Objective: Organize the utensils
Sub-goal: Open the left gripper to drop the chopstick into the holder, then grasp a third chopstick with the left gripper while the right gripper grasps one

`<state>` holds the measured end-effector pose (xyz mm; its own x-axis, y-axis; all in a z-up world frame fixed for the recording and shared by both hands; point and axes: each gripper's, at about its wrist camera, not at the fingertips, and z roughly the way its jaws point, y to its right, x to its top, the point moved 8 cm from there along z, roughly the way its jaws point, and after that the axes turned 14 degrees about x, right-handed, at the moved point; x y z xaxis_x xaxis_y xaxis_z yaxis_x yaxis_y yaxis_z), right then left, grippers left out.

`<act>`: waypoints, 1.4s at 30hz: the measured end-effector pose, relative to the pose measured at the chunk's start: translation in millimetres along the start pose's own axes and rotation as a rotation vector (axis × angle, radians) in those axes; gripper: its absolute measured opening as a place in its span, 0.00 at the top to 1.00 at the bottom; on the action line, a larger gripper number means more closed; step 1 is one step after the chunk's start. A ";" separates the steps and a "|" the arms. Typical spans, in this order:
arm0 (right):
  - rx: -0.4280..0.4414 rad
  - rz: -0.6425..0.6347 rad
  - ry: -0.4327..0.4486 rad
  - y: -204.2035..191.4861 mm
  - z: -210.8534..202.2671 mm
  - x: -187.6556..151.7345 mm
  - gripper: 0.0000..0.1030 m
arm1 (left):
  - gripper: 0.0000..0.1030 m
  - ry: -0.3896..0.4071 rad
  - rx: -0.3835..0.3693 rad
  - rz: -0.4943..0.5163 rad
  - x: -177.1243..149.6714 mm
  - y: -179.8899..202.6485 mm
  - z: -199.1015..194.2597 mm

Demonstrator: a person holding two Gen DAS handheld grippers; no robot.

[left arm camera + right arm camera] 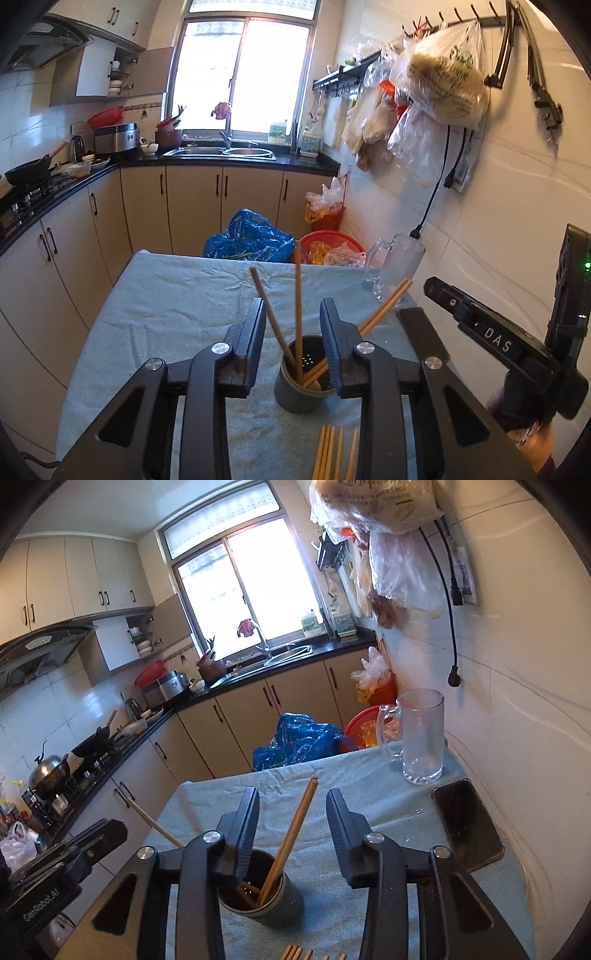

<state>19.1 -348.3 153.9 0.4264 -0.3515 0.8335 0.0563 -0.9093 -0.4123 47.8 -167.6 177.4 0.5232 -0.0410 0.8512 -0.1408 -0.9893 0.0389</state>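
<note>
Fingers (334,834) apart; phone (467,825) unobstructed.

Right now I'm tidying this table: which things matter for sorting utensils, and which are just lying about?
For the job: holder cup, chopsticks in it, loose chopsticks lying on the cloth.
Lying about: glass mug, phone, paper clip.

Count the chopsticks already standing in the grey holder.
4 show in the grey holder: one chopstick leaning left, one upright, a pair leaning right behind the left gripper. More may be hidden inside.
</note>
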 end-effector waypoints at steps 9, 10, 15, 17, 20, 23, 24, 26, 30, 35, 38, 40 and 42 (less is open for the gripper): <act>-0.049 -0.044 -0.057 -1.4 -55.6 -20.4 0.37 | 0.55 0.014 0.032 -0.024 -27.6 -44.0 -51.5; -0.055 -0.048 -0.076 -0.1 -59.3 -26.5 0.36 | 0.54 0.005 0.037 -0.018 -35.3 -48.2 -53.6; -0.088 -0.054 -0.223 13.7 -72.7 -83.5 0.35 | 0.53 -0.103 0.031 0.019 -85.6 -55.6 -44.4; -0.086 -0.028 -0.281 20.5 -73.6 -115.1 0.35 | 0.53 -0.162 0.006 0.035 -108.9 -52.9 -36.1; -0.067 0.026 -0.347 30.0 -68.9 -159.7 0.35 | 0.53 -0.245 -0.029 0.084 -145.0 -40.3 -18.1; -0.048 0.072 -0.386 35.7 -61.6 -196.3 0.35 | 0.58 -0.318 -0.067 0.144 -180.7 -21.8 -0.8; -0.044 0.085 -0.397 36.9 -59.8 -204.0 0.35 | 0.67 -0.348 -0.089 0.170 -193.3 -12.6 5.0; -0.027 0.120 -0.412 38.1 -56.5 -218.3 0.35 | 0.75 -0.385 -0.120 0.216 -209.3 1.3 11.4; -0.015 0.125 -0.411 37.5 -54.1 -227.4 0.35 | 0.84 -0.414 -0.151 0.286 -226.6 26.2 23.9; -0.014 0.131 -0.409 35.2 -50.9 -228.4 0.34 | 0.95 -0.442 -0.145 0.334 -234.6 41.7 42.6; -0.014 0.139 -0.413 37.1 -49.0 -230.4 0.34 | 0.95 -0.425 -0.121 0.349 -232.3 43.8 49.5; -0.013 0.147 -0.417 38.7 -46.9 -232.5 0.34 | 0.95 -0.426 -0.116 0.355 -230.9 44.5 52.0; -0.012 0.152 -0.424 39.8 -43.7 -234.3 0.34 | 0.95 -0.421 -0.107 0.366 -229.8 45.3 54.8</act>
<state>-118.0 -311.9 -41.8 0.7614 -0.3614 0.5382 -0.0452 -0.8578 -0.5121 -32.7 -210.7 -45.2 0.7114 -0.4524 0.5377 -0.4487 -0.8814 -0.1479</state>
